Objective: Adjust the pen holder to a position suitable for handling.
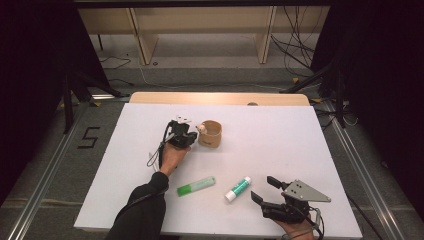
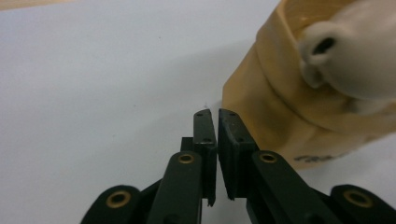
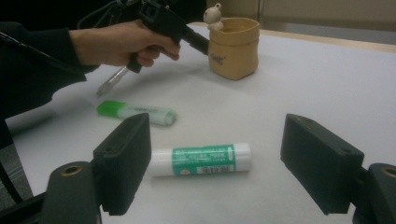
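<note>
On the white desk (image 1: 300,150) a tan pouch-like holder (image 1: 210,134) with a small white figure (image 1: 201,128) at its rim is seen toward the far middle; the left gripper (image 1: 183,131) is held just beside its left side, jaws drawn almost together with a thin gap and nothing between them. Nearer the person, a green highlighter (image 1: 196,185) and a green-and-white glue stick (image 1: 237,188) are laid apart from each other. The right gripper (image 1: 264,189) is held wide open and empty, just right of the glue stick. In the right gripper view the stick (image 3: 201,159) is seen lying crosswise between the spread jaws and beyond them. The right hand is judged the nearer one for picking it up; a forward reach would be needed
</note>
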The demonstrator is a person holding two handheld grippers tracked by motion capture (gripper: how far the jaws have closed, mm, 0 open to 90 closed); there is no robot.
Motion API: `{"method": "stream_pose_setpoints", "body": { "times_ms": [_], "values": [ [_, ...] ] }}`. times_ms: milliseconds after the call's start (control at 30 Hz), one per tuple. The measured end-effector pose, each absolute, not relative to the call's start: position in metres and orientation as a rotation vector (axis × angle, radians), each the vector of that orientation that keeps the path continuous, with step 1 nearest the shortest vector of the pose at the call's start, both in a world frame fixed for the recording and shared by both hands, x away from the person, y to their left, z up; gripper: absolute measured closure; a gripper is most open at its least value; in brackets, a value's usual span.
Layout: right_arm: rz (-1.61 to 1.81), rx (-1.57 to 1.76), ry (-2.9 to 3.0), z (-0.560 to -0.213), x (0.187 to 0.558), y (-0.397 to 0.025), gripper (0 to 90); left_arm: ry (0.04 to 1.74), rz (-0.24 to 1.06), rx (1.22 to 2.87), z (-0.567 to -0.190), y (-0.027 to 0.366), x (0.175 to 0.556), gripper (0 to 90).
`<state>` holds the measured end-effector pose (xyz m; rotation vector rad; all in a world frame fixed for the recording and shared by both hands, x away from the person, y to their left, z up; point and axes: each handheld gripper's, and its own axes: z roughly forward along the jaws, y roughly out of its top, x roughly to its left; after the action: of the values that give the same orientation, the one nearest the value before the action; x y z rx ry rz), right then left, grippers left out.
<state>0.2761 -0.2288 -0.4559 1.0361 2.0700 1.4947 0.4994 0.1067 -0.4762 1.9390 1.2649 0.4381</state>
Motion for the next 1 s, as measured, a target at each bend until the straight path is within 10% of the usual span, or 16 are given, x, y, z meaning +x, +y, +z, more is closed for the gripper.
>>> {"method": "stream_pose_setpoints", "body": {
  "times_ms": [467,1000],
  "values": [
    [1.488,1.035,2.065,-0.456,0.276,-0.227,25.6,1.056,0.295,2.061,-0.445,0.131,0.449,38.3],
    [1.491,1.027,2.064,-0.455,0.275,-0.228,25.4,0.947,0.256,2.132,-0.436,0.139,0.418,26.1]
  ]
}}
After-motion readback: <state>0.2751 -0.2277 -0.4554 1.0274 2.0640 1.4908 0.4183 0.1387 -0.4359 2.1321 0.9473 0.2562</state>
